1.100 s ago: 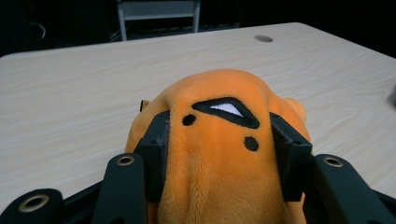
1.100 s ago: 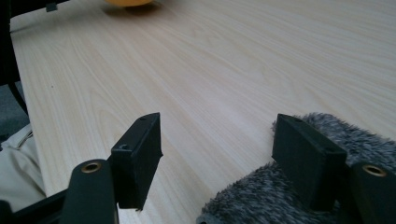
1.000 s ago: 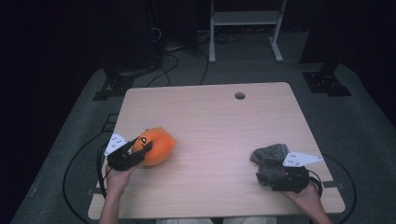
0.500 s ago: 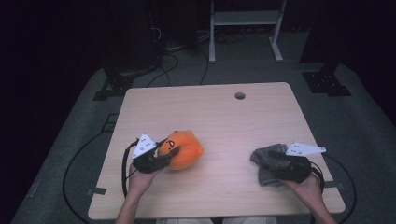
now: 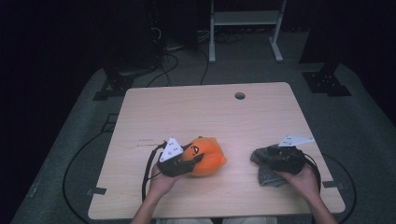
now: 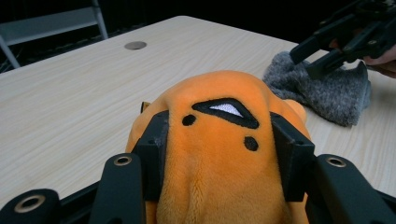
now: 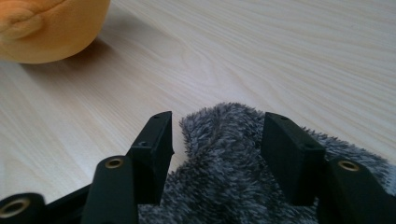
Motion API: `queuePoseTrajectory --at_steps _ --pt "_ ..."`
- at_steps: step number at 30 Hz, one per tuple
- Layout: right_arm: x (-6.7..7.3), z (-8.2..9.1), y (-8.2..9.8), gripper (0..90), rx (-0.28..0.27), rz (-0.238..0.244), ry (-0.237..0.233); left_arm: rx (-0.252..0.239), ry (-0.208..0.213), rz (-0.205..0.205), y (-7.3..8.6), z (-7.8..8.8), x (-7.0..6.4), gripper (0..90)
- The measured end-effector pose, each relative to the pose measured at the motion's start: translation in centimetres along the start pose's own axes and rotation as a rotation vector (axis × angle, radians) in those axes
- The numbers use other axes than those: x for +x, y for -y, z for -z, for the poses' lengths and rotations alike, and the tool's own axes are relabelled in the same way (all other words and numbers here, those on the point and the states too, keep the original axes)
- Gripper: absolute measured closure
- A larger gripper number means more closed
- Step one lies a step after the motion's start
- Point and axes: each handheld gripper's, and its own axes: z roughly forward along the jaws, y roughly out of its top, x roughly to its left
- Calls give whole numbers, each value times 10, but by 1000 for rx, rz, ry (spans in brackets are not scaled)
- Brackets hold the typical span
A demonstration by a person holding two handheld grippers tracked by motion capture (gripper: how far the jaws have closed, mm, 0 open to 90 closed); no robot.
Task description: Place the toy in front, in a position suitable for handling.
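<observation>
Orange plush toy clamped at left, grey fuzzy cloth straddled at right.

High view: the left gripper [image 5: 192, 161] grips the orange plush toy [image 5: 208, 156] at the table's [image 5: 196, 112] near middle; the grey fuzzy cloth [image 5: 266, 164] lies well apart to its right, under the right gripper [image 5: 271, 161].
Left gripper view: both jaws dent the toy [image 6: 219, 140]; the cloth [image 6: 322, 91] lies ahead-right.
Right gripper view: the jaws, just closing, flank a cloth [image 7: 224, 158] fold without pinching it yet; the toy [image 7: 46, 28] lies ahead-left.

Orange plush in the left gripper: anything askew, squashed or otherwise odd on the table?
Nothing damaged or spilled. The orange plush is pinched between the left gripper pads, so it bulges around them. The grey fuzzy cloth lies rumpled between the right gripper jaws, which have just been closing on it.
</observation>
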Motion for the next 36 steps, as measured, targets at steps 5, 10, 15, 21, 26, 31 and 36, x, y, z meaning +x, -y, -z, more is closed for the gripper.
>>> queuePoseTrajectory --at_steps 5,10,15,21,26,31,36 --pt "-2 -6 0 462 33 -7 20 -4 22 -7 -1 -11 -9 479" --pt "-2 -18 2 537 118 -7 54 4 51 -15 0 -20 -18 469" --pt "0 -24 4 634 165 -1 77 29 80 -29 4 -28 -23 441" --pt "2 -24 9 743 157 0 92 31 80 -5 3 -20 -20 203" --pt "3 -18 9 787 159 9 113 -16 83 24 3 2 -10 129" --pt "10 -2 1 792 65 10 78 36 121 74 13 3 3 168" --pt "40 15 -18 791 -82 53 -55 55 143 65 16 -7 0 313"
